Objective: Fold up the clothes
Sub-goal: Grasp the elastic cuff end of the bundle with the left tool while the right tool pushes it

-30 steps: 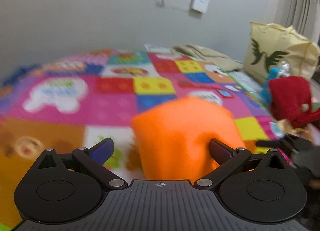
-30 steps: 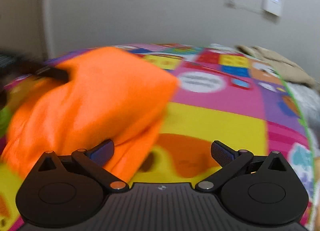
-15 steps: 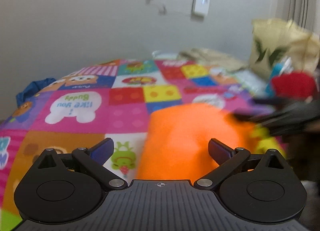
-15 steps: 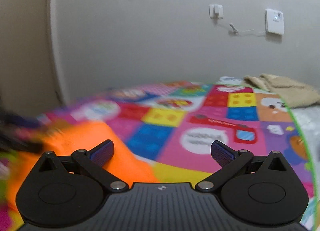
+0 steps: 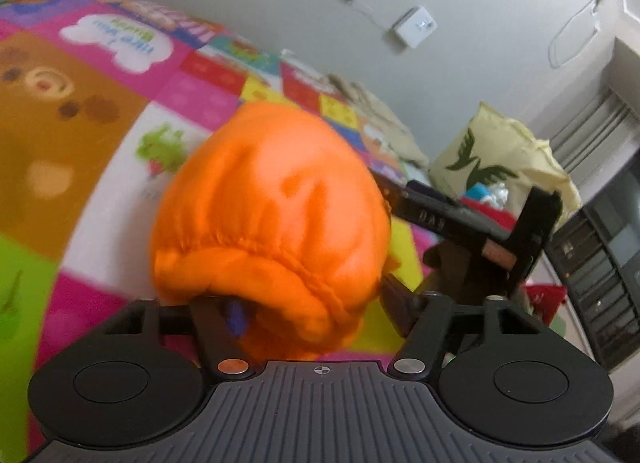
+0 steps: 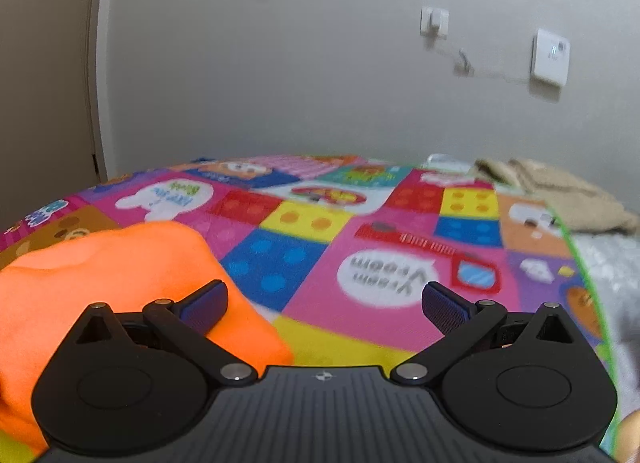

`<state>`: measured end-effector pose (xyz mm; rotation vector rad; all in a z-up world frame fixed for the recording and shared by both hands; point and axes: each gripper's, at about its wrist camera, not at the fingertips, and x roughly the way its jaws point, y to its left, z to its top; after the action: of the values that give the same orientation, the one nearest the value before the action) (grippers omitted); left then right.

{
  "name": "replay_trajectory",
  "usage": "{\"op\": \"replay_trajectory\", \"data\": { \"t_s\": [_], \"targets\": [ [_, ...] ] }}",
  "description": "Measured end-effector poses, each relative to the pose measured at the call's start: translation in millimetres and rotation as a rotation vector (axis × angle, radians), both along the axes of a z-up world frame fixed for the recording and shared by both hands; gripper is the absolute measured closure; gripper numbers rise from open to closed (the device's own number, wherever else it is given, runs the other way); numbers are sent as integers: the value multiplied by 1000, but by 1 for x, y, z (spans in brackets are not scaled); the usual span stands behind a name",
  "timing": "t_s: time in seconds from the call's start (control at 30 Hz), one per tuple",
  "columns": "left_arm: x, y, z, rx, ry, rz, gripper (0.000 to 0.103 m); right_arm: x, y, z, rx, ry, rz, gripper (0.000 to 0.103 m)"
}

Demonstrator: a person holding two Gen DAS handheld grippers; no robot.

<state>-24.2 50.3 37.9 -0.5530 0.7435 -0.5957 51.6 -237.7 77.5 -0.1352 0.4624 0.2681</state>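
While the left gripper [image 5: 310,313] is clamping down on the bunched hem of the bright orange fabric garment [image 5: 272,219], its jaws having just been closing with the cloth between them, the right gripper [image 6: 324,301] is hanging wide open with nothing in it. My guess is the left one is pinching that thick rolled edge so the piece can be picked up or flipped over for a fold. The garment is sitting balled up on the colourful patchwork cartoon play mat [image 5: 80,111], right at the left tool's fingertips and bulging away from them. From the right wrist view, the orange garment is lying off to the left of the open jaws, brushing past the left finger [image 6: 204,305], not between them.
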Motion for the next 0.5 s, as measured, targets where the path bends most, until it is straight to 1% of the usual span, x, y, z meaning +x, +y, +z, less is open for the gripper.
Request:
{"op": "replay_trajectory", "data": {
  "t_s": [0.03,0.07,0.13,0.2,0.23,0.3,0.33,0.4,0.43,0.47,0.5],
  "targets": [
    [1,-4,6,-14,-39,-19,36,-2,0,5,-6,-17,-4,0],
    [-2,-10,11,8,-81,-43,39,-1,-1,8,-12,-28,-9,0],
    [-8,-23,22,60,-164,-93,39,4,-2,10,-35,-38,-30,0],
    [-8,-36,13,125,-145,-122,39,12,-4,5,-59,-29,-51,0],
    [-7,-43,9,158,-133,-136,39,17,-4,-1,-77,-11,-60,0],
    [-5,-53,-9,218,-77,-149,41,24,-4,-17,-125,23,-85,0],
    [-7,-55,-15,241,-67,-159,41,24,-5,-25,-151,24,-99,0],
    [-16,-57,-16,249,-82,-203,39,22,-9,-36,-179,33,-123,0],
    [-21,-55,-12,235,-97,-230,35,21,-13,-39,-184,39,-132,0],
    [-27,-50,-4,208,-121,-254,28,21,-16,-43,-188,46,-141,0],
    [-32,-45,4,179,-147,-279,24,20,-18,-45,-191,60,-142,0]
  ]
}}
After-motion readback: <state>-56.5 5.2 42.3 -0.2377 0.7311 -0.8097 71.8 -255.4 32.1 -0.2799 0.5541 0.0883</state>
